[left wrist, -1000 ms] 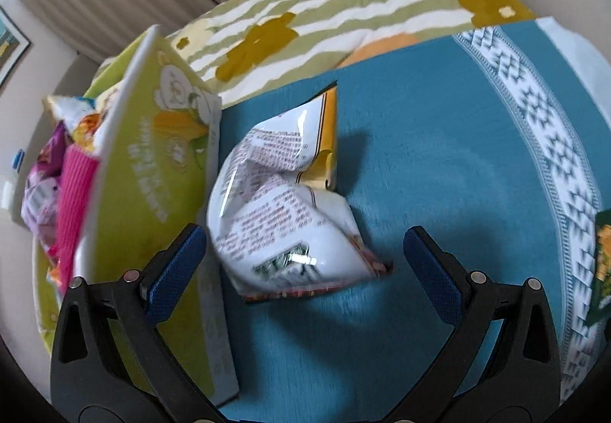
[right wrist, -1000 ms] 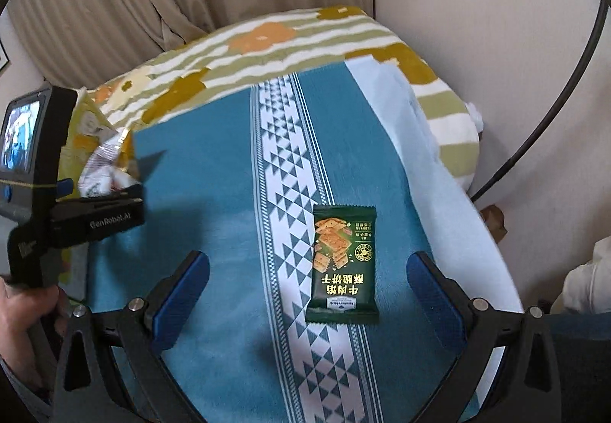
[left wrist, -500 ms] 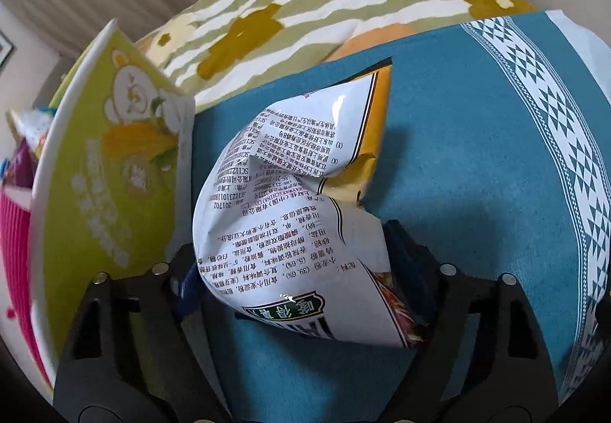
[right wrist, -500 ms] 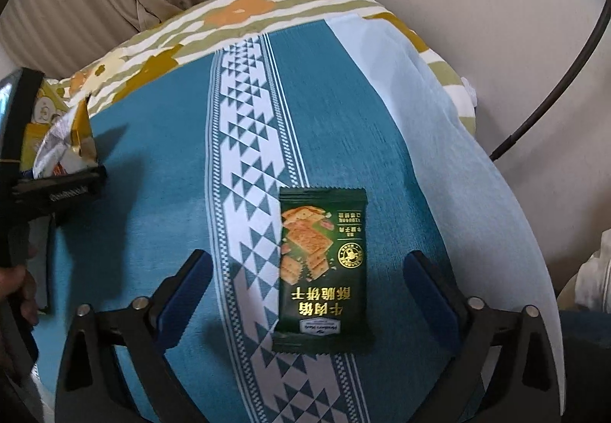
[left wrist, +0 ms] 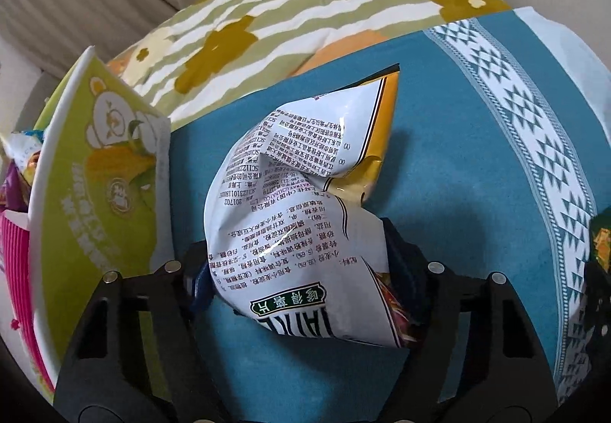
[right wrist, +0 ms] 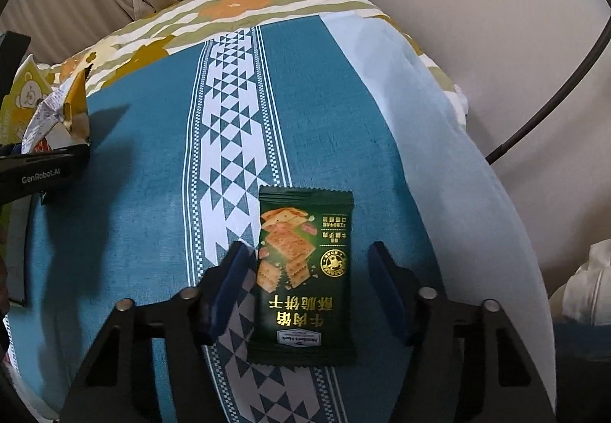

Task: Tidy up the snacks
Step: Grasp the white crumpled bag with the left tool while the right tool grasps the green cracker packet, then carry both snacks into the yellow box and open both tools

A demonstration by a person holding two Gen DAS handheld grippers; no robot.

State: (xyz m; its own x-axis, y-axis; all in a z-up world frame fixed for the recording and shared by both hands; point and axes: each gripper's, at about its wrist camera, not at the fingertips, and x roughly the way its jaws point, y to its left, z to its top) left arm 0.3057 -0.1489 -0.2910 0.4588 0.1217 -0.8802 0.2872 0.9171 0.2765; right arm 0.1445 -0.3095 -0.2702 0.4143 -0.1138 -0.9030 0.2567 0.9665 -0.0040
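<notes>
Crumpled white chip bag (left wrist: 294, 232) upright; green cracker packet (right wrist: 303, 274) flat on cloth.

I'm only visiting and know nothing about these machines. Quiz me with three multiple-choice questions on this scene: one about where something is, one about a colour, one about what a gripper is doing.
1. Where does the green box stand relative to the white snack bag?
A. To its left
B. To its right
C. On top of it

2. What colour is the cracker packet?
A. Red
B. Dark green
C. White

3. What is the left gripper doing?
A. Hanging open over bare cloth
B. Clamped on the white snack bag
C. Holding the cracker packet

Answers:
1 A: in the left wrist view the box rises at the bag's left.
2 B: its wrapper is dark green with gold print.
3 B: both fingers press the bag's sides, while the right gripper stands open around the packet.
</notes>
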